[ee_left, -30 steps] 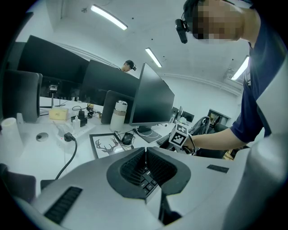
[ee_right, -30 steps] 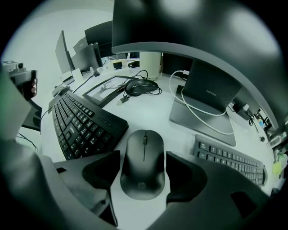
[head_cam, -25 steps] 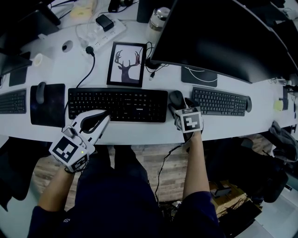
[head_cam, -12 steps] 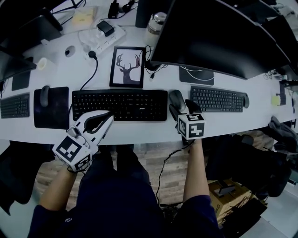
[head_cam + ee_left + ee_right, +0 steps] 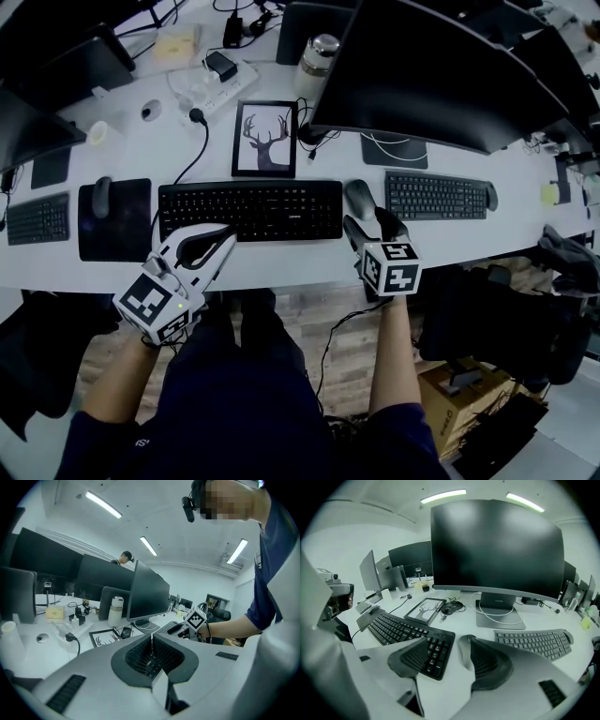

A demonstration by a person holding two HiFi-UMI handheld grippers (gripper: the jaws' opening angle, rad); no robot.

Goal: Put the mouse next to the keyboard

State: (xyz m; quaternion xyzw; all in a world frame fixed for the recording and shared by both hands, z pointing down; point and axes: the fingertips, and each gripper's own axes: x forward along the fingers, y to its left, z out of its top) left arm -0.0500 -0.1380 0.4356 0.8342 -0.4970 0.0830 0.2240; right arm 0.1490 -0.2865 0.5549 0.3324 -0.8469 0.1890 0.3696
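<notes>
— Long and white, the surface (image 5: 281, 261) is seen from above, crowded with office things. Where is the task's thing found?

— The dark rounded computer mouse (image 5: 359, 196) is laid flat on the surface, just beside the right end of the flat black keyboard (image 5: 250, 210). A narrow strip of bare surface is left between the two. On its other side a smaller grey keyboard (image 5: 436, 195) is placed, so the mouse is found between both keyboards.

— Is the mouse held by something?

— No. The right hand-held gripper (image 5: 368, 223) is held at the near side of the mouse and is tilted down toward it. Its jaws are spread wide, though they have just been closing a little. Nothing is pressed between the pads; the mouse is only seen through the gap, lying on the surface.

— And the left hand-held gripper (image 5: 230, 231)?

— It is held at the front edge of the black keyboard, toward its left half. Its jaws are brought together and nothing is caught between them.

— What is seen behind?

— A black-framed picture of a deer (image 5: 265, 139) is set behind the black keyboard, and a large dark curved monitor (image 5: 441, 75) is seen above the grey one. At the far left a black mouse pad (image 5: 127, 230) with a second mouse (image 5: 101, 196) is seen.
</notes>
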